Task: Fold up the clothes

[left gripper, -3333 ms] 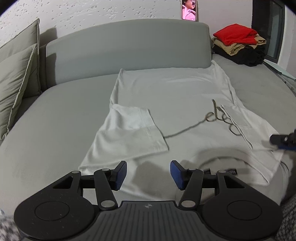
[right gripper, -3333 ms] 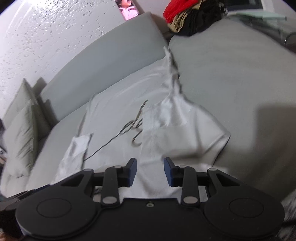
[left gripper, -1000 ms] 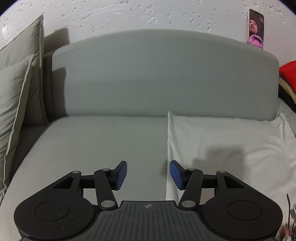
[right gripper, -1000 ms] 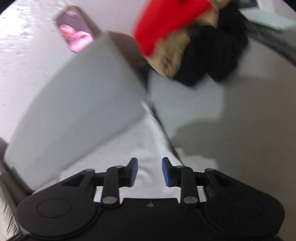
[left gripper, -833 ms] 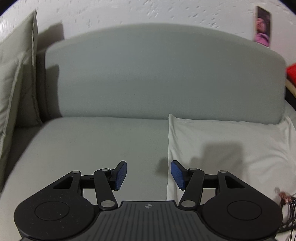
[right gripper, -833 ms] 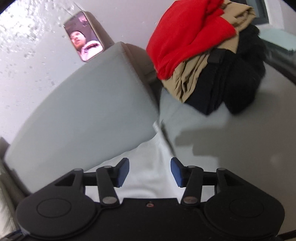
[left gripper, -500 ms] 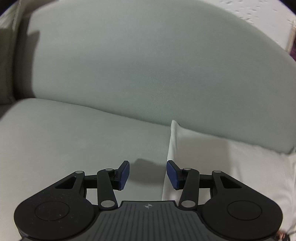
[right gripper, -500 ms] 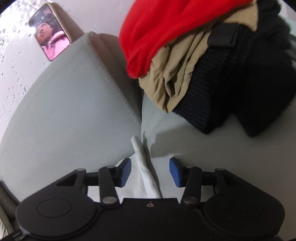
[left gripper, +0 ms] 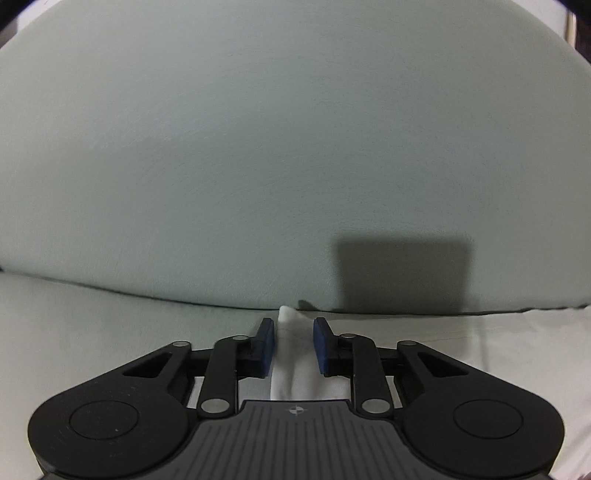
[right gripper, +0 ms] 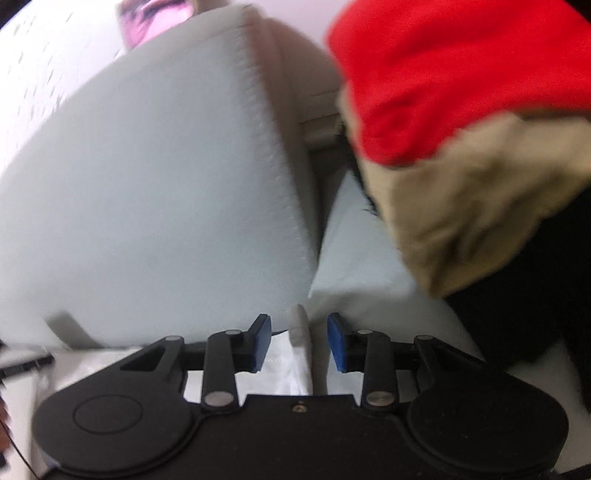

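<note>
A white garment (left gripper: 461, 343) lies flat on the grey sofa seat, its far hem against the backrest. My left gripper (left gripper: 293, 338) is open, its blue pads either side of the garment's far left corner (left gripper: 286, 317), which rises between them. My right gripper (right gripper: 299, 334) is open around the far right corner (right gripper: 299, 328), a raised white fold between the pads. Neither pair of pads touches the cloth.
The grey sofa backrest (left gripper: 258, 147) fills the left wrist view just ahead. A stack of folded clothes, red (right gripper: 461, 66) over tan (right gripper: 472, 221) over black (right gripper: 524, 325), sits close on the right of my right gripper. A phone (right gripper: 155, 18) leans above the backrest.
Both grippers have moved forward and down to the garment's far corners by the backrest. The left jaws have narrowed around the left corner. The right view is nearer the clothes stack.
</note>
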{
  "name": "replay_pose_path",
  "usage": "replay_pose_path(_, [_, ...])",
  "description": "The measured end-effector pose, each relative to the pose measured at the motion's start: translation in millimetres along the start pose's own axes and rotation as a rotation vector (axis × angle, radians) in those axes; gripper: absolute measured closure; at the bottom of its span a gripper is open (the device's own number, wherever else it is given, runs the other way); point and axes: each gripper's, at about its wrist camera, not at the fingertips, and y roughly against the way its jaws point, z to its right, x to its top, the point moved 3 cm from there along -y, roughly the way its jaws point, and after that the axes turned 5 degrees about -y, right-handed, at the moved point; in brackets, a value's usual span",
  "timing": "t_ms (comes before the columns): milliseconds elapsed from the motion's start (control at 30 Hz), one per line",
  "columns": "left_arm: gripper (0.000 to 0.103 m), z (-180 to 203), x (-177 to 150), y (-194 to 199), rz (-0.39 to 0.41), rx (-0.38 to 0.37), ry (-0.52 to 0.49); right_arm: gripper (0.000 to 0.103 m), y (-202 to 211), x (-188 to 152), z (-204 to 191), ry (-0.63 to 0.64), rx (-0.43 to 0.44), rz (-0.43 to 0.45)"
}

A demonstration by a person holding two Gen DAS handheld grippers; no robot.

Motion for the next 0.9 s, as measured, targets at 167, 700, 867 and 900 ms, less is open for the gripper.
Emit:
replay_pose_path(167, [0.100, 2.8, -2.4, 20.5, 0.067, 0.026, -0.013, 0.098, 7.1, -6.1, -14.8, 0.090, -0.078, 0.043])
replay_pose_path(700, [0.100, -19.4, -63.3, 215.2, 0.254, -0.027, 0.151, 0.098, 178.4, -39.3, 30.8, -0.308, 0.168, 0.164])
replay_pose_path(867, [0.100, -14.7, -121.8, 274.0, 0.212, -0.049, 0.221, 0.099, 231.7, -87.7, 56.3, -0.437, 0.227, 0.135])
replay_pose_path(900, [0.100, -11.7, -134.6, 279.1, 0.190, -0.038, 0.233, 0.099, 237.3, -101.4, 61.2, -0.454, 0.229, 0.123])
